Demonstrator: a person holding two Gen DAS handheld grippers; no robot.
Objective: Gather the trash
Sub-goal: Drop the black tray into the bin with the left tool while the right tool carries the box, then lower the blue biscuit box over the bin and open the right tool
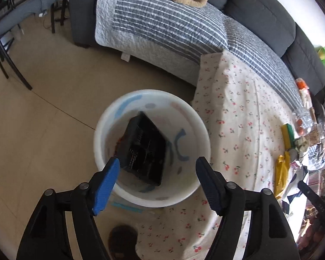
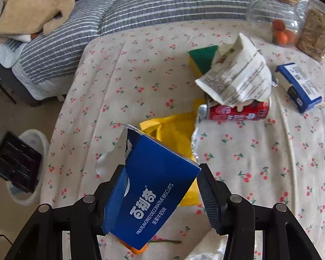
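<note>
— While my left tongs (image 1: 158,169) hang over the white bin (image 1: 151,197), what do you note there?

— Jaws spread wide, nothing between them. Blue pads on the fingers (image 1: 107,184). Directly below sits the bin on the tan floor (image 1: 32,130), against the edge of the cherry-print cloth (image 1: 238,119). A black tray (image 1: 144,149) leans tilted inside it, one corner up near the rim.

— And my right tongs (image 2: 160,197)?

— Closed about halfway on a blue biscuit box (image 2: 156,186). The box is torn open at its top end and tilted; the left pad presses its side, the right pad meets its upper corner. It is held up above the cloth.

— What trash lies on the cloth?

— From the right wrist: a yellow bag (image 2: 173,134) just behind the box, partly covered by it. Beyond that, a red can (image 2: 238,111) on its side, with a crumpled white paper bag (image 2: 236,78) lying over it. A green and yellow sponge (image 2: 201,58) peeks out from behind the paper. A smaller blue and white box (image 2: 299,86) lies to the right, apart from the can. Something orange (image 2: 136,250) shows under the held box; I cannot tell what it is.

— Farther back?

— A clear jar (image 2: 277,21) with small orange fruit, another jar of brown sticks (image 2: 316,34) beside it. Behind, a grey striped quilt (image 2: 162,6) on the sofa, a tan blanket (image 2: 34,2) heaped on it. The bin shows at the left edge of this view too, on the floor beside the cloth.
</note>
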